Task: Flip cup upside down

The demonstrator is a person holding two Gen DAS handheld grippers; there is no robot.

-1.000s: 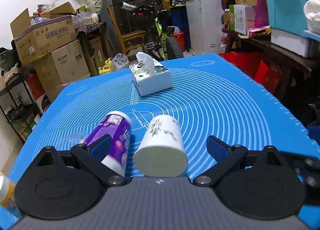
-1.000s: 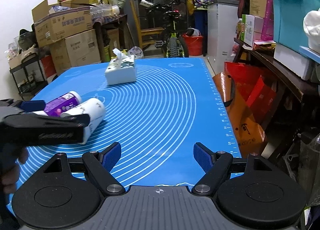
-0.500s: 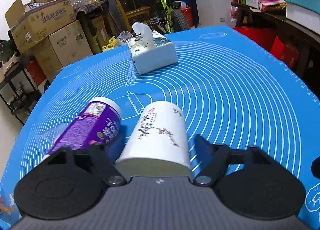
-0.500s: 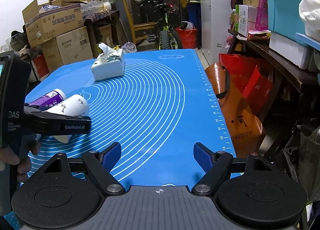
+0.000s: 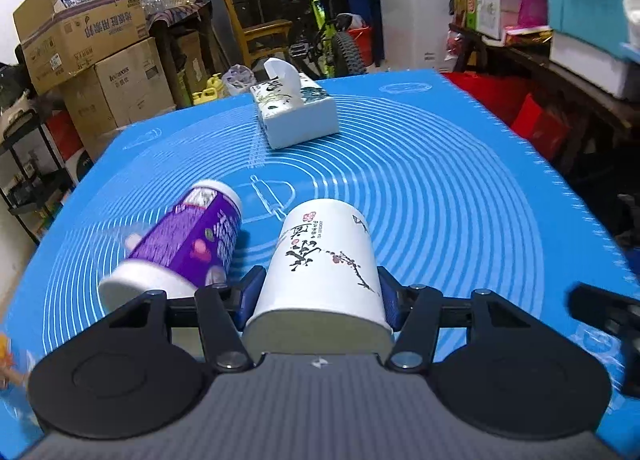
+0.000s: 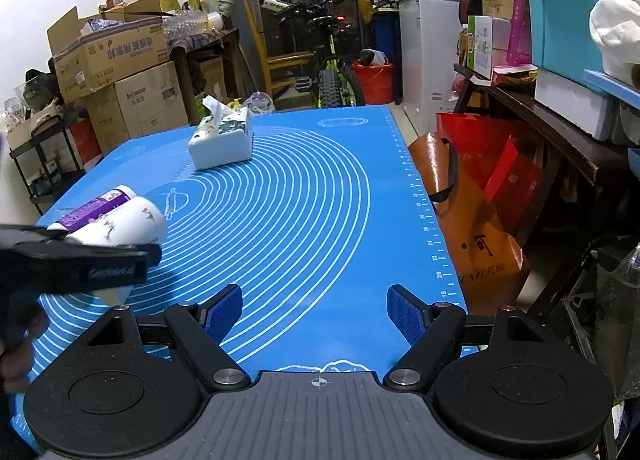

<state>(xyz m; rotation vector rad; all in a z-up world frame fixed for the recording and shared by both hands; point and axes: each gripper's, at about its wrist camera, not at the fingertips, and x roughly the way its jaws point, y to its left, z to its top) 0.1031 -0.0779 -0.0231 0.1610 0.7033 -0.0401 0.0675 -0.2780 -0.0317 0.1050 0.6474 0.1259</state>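
Left gripper (image 5: 320, 300) clamped on the white cup (image 5: 324, 272); right gripper (image 6: 315, 314) spread wide with nothing between its pads.

Left wrist view: the cup lies on its side over the blue mat (image 5: 460, 199), blue pads pressed to both flanks (its wide end faces the camera), a purple cup (image 5: 188, 244) just beside it, a tissue box (image 5: 296, 115) well beyond. Right wrist view: the fingers hover over the mat's near edge, cup and left gripper at far left.
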